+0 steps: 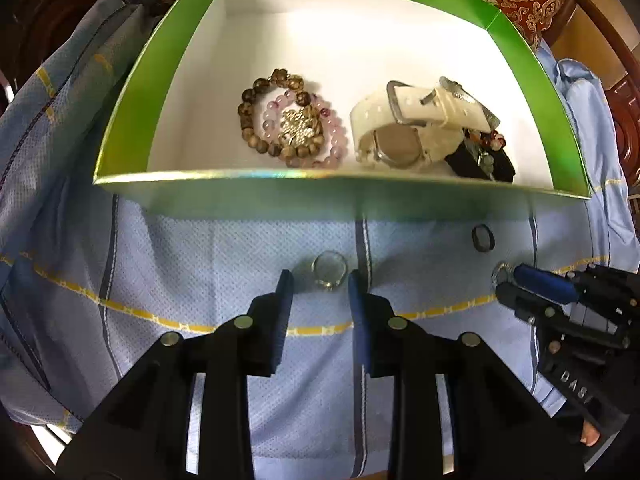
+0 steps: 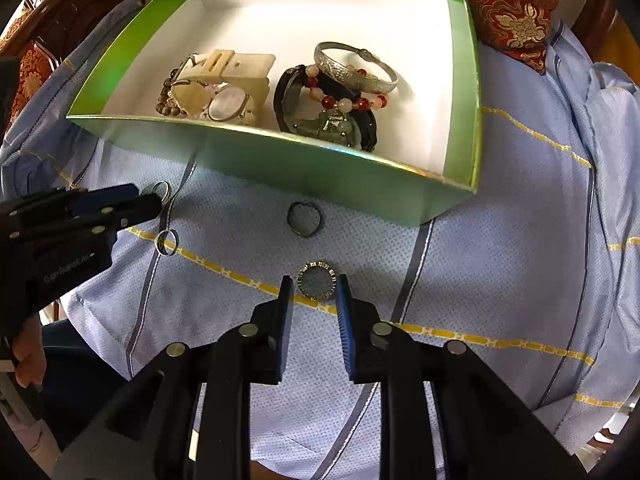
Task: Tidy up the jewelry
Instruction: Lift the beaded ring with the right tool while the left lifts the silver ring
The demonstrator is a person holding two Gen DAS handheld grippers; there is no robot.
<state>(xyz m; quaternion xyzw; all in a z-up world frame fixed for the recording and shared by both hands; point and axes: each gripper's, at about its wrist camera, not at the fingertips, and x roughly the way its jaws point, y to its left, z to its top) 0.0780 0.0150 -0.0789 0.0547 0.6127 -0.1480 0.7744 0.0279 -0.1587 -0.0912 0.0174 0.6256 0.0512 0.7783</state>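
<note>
My left gripper (image 1: 320, 280) points down at the blue cloth, open, with a thin silver ring (image 1: 329, 270) lying just ahead between its tips, untouched. My right gripper (image 2: 314, 284) is open narrowly around a studded ring (image 2: 318, 280) that lies flat on the cloth, and I see no firm press on it. A dark ring (image 2: 304, 219) lies between that ring and the green box (image 2: 240, 132). Another silver ring (image 2: 166, 242) lies beside the left gripper (image 2: 148, 198). Inside the box are bead bracelets (image 1: 276, 120), a white watch (image 1: 404, 128), a black watch (image 2: 320, 120) and a silver bangle (image 2: 356, 68).
A light blue cloth (image 2: 500, 260) with yellow stripes covers the surface. A red and gold cushion (image 2: 516, 8) sits behind the box on the right. Dark wooden furniture (image 2: 80, 4) rings the scene. A person's hand (image 2: 28, 356) holds the left gripper.
</note>
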